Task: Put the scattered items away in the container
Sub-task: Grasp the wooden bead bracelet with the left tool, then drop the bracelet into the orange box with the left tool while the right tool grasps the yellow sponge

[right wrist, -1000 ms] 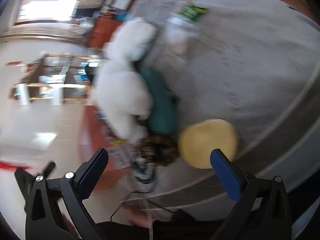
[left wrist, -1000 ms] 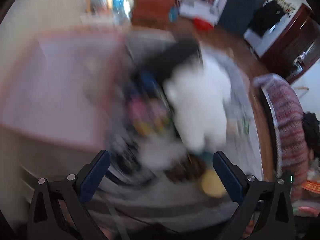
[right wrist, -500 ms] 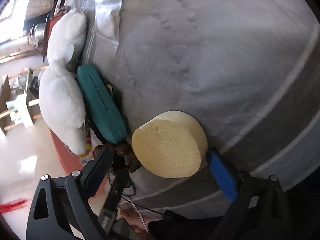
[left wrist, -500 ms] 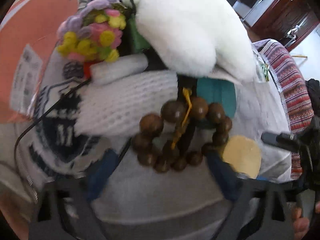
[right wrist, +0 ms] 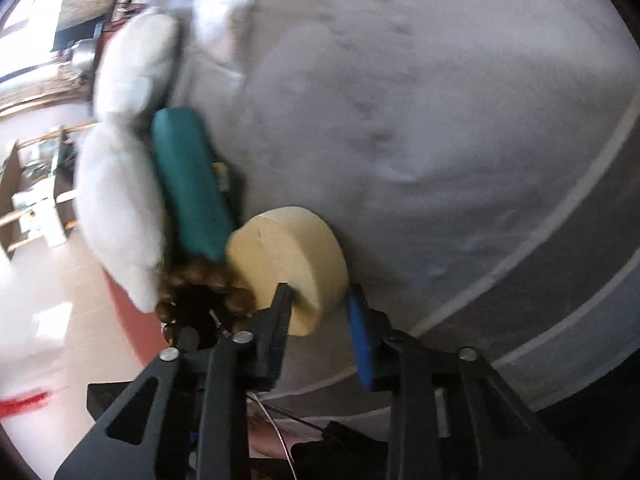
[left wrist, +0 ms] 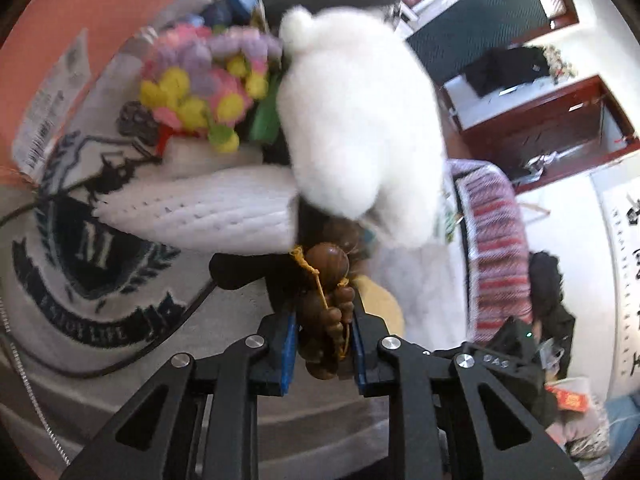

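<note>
A brown wooden bead bracelet point(left wrist: 326, 264) stands up between the blue pads of my left gripper point(left wrist: 325, 332), whose jaws are closing and press on the beads. In the right wrist view the same bracelet point(right wrist: 200, 280) lies beside a pale yellow foam disc point(right wrist: 288, 256). My right gripper point(right wrist: 318, 300) is closing on that disc, one finger on its flat face and the blue pad at its rim. Behind the bracelet lie a white plush toy point(left wrist: 360, 120), a white foam net sleeve point(left wrist: 200, 212) and a knitted flower bunch point(left wrist: 204, 80).
A teal case point(right wrist: 188, 184) lies between the plush toy point(right wrist: 120, 184) and the disc. All rest on a grey cover point(right wrist: 440, 120) and a crest-printed cloth point(left wrist: 92, 256). An orange-pink box wall point(left wrist: 80, 20) with a barcode label stands far left. A striped cushion point(left wrist: 496, 240) lies right.
Both grippers came down onto the pile and went from wide open to closed. The left took hold of the bead bracelet; the right closed around the yellow disc.
</note>
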